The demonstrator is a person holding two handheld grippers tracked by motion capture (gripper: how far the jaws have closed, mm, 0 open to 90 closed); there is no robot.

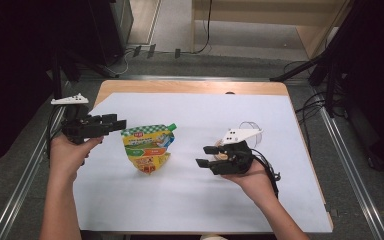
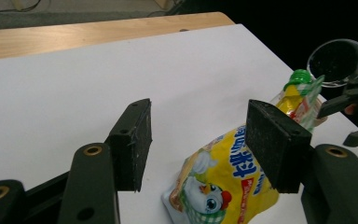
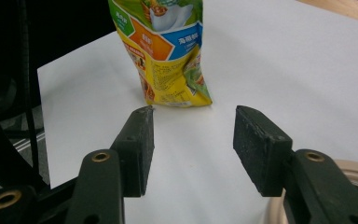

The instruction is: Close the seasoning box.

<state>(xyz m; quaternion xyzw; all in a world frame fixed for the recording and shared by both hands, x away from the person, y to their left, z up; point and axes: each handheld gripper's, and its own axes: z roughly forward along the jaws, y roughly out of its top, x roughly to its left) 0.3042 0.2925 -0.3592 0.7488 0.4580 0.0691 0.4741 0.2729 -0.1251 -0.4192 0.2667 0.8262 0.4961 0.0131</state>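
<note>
- Left gripper (image 1: 114, 122) was spread wide, nothing between the jaws. It hovered just beside the pouch's (image 1: 147, 146) top left corner, not touching as far as I could tell.
- Right gripper (image 1: 206, 156) was gaping too, empty, pointed at the pouch from well off to its right.
- The pouch lay flat on the white sheet (image 1: 195, 200) in the middle of the table, green cap (image 1: 171, 126) pointing up and to the right, between the two grippers.
- A clear cup (image 1: 251, 131) sat just behind the right hand.
- So I'd say barely started: nothing grabbed, cap on. Looked like the left one was about to go for the pouch first.
</note>
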